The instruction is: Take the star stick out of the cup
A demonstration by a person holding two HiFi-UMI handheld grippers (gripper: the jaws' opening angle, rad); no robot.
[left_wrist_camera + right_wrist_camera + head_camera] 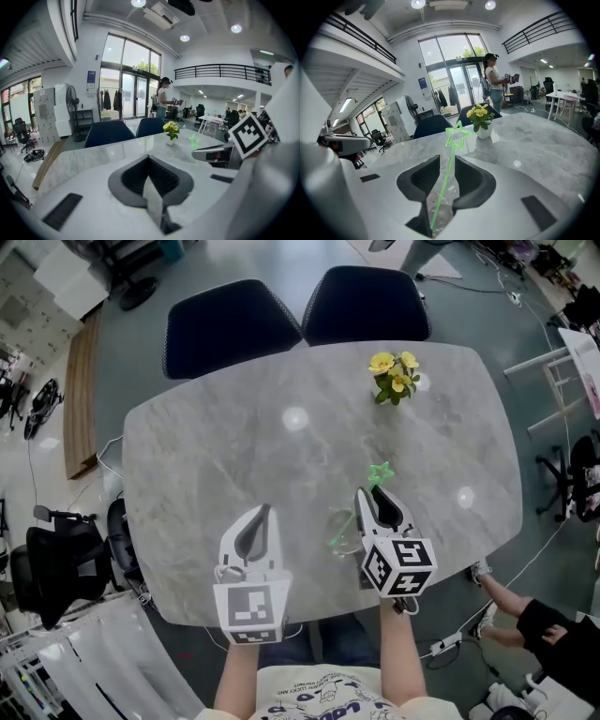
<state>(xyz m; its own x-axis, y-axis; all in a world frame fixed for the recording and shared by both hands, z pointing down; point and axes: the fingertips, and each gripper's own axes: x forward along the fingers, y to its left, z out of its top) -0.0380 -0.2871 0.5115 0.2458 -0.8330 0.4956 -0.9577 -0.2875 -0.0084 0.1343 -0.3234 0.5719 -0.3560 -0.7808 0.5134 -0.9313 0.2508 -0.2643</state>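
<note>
Holding left gripper (pixel 265 514) at lower left, jaws pressed together. Holding right gripper (pixel 371 495) right of centre, jaws narrowly apart. Pointing both forward and downward; extending bare forearms (pixel 242 673) from bottom edge.

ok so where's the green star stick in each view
Head view: star stick just right of centre, its star toward the top.
Left gripper view: only its small star shows, right of centre.
Right gripper view: dead centre, rising between the jaws, with the star on top.
Shared landmark: the yellow flowers, which stand beyond the stick in every view.
</note>
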